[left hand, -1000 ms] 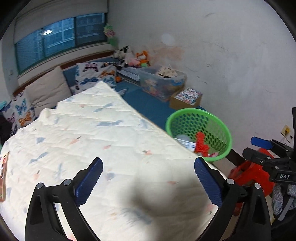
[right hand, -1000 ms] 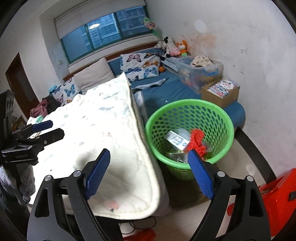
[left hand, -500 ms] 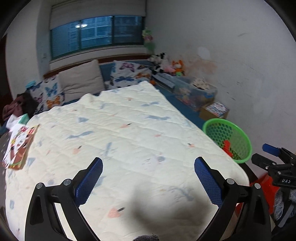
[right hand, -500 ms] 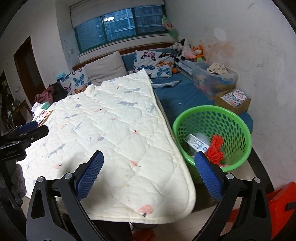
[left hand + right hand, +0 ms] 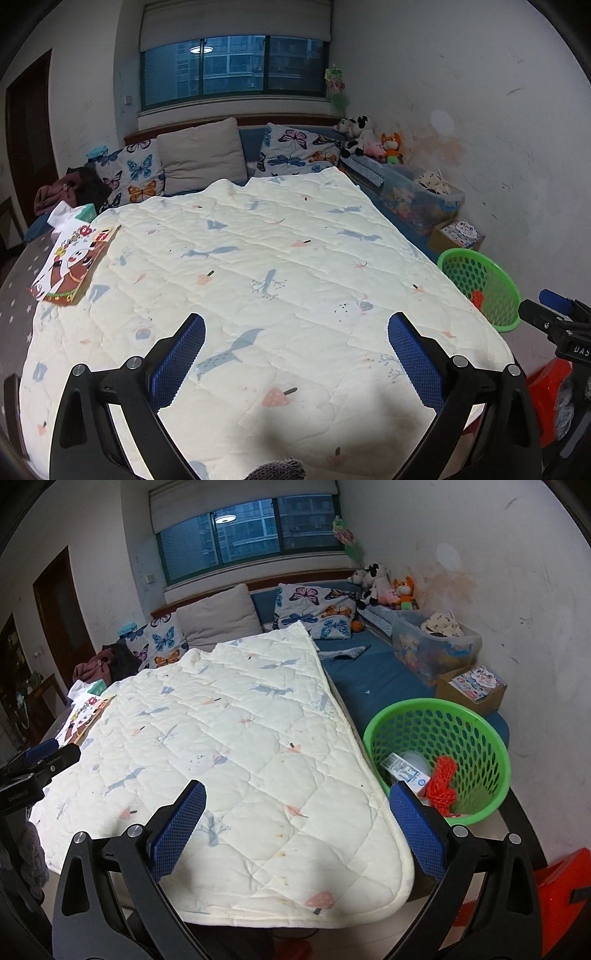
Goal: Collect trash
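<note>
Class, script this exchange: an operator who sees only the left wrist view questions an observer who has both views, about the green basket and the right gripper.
Operator: What is in the green basket? I see only a bit of red.
Observer: The right wrist view shows a red rope bundle beside a white labelled carton.
Operator: Is the right gripper carrying anything?
Observer: No. Its fingers have just been opening and stand wide apart, with nothing between them, above the quilt corner.
</note>
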Available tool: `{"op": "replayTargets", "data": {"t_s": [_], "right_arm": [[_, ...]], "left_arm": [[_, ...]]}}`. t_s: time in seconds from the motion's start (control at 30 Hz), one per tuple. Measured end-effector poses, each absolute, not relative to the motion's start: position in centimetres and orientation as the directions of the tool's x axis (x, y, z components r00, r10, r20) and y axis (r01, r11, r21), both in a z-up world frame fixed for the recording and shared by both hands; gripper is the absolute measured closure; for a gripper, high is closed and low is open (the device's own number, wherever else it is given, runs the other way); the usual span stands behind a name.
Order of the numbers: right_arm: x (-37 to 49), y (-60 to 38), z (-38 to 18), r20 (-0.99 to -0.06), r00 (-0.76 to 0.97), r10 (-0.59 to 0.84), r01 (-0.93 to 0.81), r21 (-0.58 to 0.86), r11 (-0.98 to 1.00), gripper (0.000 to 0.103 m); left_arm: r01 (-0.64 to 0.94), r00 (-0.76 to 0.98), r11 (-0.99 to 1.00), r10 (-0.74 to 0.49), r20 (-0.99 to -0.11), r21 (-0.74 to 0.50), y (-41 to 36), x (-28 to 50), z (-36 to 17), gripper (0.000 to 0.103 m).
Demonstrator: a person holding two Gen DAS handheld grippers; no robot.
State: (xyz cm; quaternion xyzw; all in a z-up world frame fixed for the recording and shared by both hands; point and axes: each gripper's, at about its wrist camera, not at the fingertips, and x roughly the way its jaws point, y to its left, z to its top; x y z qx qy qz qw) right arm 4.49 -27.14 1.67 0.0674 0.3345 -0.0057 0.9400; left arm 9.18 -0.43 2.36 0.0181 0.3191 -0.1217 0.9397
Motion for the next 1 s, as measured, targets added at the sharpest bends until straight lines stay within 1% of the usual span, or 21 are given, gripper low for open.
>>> {"op": "replayTargets", "data": {"t_s": [0.13, 0.3, 0.83, 1.0], "right_arm": [[4.4, -26.4, 1.6, -0.624, 0.781, 0.008, 0.060, 0.088, 0.994, 0.004], [4.3, -25.9, 1.4, -0.622, 0.783, 0.013, 0.049, 0.083, 0.995, 0.004], [4.4, -25.4, 1.2, -0.623, 0.782, 0.023, 0.037, 0.084, 0.996, 0.004], [4.6, -25.2, 1.3, -0.617, 0.787, 0.000, 0.045, 0.058, 0.997, 0.004]], "left_arm": [[0.221, 0.773, 0.974, -0.207, -0.599, -0.051, -0.1, 8.6, 2.1, 0.007], [0.191, 0.768, 0.978, -0.200, -0.608, -0.081, 0.6, 8.5, 1.7, 0.007], [0.164, 0.783, 0.984, -0.170, -0.599, -0.065, 0.5, 8.3, 1.6, 0.007], [0.165, 0.787, 0.985, -0.165, -0.594, -0.055, 0.0, 8.3, 1.7, 0.007]]}}
